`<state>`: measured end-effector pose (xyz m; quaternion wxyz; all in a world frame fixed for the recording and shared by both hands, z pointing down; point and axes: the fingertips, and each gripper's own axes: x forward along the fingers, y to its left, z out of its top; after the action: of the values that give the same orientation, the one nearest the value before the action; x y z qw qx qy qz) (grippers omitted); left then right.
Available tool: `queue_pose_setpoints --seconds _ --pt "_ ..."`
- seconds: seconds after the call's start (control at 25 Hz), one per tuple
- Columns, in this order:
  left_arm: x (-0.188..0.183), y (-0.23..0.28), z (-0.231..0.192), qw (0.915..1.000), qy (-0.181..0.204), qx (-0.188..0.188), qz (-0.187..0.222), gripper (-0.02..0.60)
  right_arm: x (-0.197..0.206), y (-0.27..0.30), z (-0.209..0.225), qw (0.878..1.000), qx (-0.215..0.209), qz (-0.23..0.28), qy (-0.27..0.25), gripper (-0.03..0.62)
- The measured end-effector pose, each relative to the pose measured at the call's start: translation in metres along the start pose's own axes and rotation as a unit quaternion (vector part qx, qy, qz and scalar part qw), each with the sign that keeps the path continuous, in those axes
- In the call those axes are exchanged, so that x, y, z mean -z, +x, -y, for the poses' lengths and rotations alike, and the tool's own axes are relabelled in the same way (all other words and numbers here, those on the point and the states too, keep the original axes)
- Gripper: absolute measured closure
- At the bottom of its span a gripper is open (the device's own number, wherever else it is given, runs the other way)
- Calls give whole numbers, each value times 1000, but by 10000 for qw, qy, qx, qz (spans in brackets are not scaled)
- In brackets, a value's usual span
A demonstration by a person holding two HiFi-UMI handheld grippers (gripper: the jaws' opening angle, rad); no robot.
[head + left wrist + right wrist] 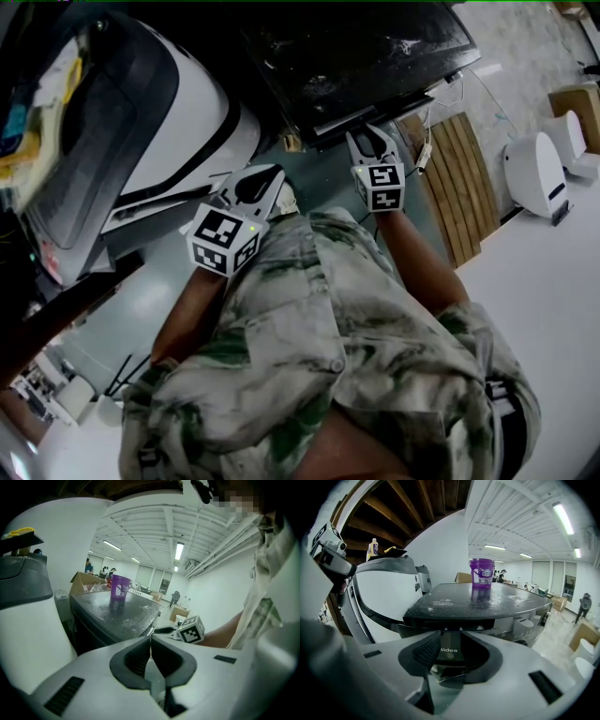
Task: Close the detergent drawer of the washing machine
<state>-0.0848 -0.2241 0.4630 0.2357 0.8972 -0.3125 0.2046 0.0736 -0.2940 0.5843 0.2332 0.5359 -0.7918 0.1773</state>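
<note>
detergent drawer (pixel 450 657) front facing right gripper (pixel 448 638), its fingers apart, left gripper (pixel 150 639) fingers together

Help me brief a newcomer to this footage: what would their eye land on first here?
Probably the purple bucket standing on the dark, speckled washing machine top, straight ahead in the right gripper view. Next, the right hand-held gripper, jaws apart, aimed at that machine's front edge, where a Midea label shows between them. The left hand-held gripper is shut, off to its left.
</note>
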Motion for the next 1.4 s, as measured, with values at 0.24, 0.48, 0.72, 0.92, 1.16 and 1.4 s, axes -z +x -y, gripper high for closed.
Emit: queue_pose_setpoints --seconds 0.24,0.48,0.72,0.92,1.16,1.4 --pt "-6 2 -6 10000 39 70 3 555 -5 4 0 10000 31 21 9 442" --pt "-9 4 -12 9999 92 130 -13 555 -5 7 0 10000 38 -11 39 444" --pt "-14 6 -17 9997 154 190 -21 555 -7 12 0 10000 61 0 68 445" --pt "-16 9 -21 9995 180 247 -22 556 -8 15 -1 10000 59 -1 45 445" --pt "-20 11 -25 9993 209 296 -55 555 -11 18 1 10000 78 10 38 445" --pt "-20 16 -31 9992 198 326 -102 555 -13 23 0 10000 64 23 51 447"
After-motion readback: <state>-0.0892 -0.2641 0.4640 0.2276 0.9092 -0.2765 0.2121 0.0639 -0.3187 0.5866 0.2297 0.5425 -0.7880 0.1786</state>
